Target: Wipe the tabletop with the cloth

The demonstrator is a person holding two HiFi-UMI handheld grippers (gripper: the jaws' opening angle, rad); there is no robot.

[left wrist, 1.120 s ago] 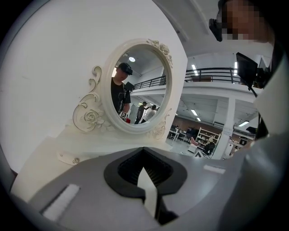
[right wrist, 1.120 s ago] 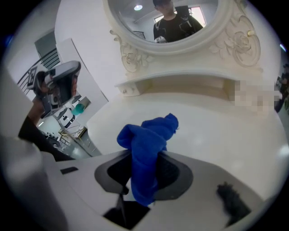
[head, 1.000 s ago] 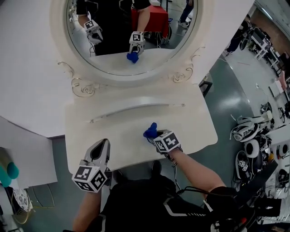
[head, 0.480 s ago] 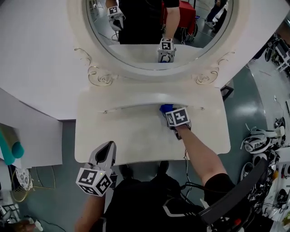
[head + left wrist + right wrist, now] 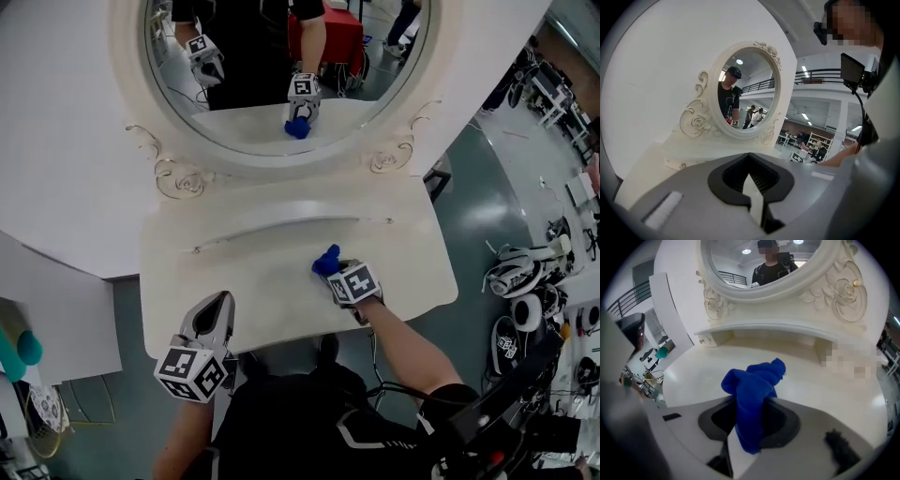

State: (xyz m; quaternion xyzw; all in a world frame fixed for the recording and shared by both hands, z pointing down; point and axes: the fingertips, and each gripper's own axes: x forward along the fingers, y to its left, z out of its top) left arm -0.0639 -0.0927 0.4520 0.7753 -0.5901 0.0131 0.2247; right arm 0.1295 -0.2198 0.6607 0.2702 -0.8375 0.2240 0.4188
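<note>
No readable text anywhere.

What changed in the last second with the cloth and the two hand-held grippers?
The right hand-held gripper, shut on the blue cloth, pushed it back to the ledge at the rear of the tabletop, then pulled it forward again to the middle. Nothing was let go. The left hand-held gripper stayed shut and empty at the front left edge.
</note>
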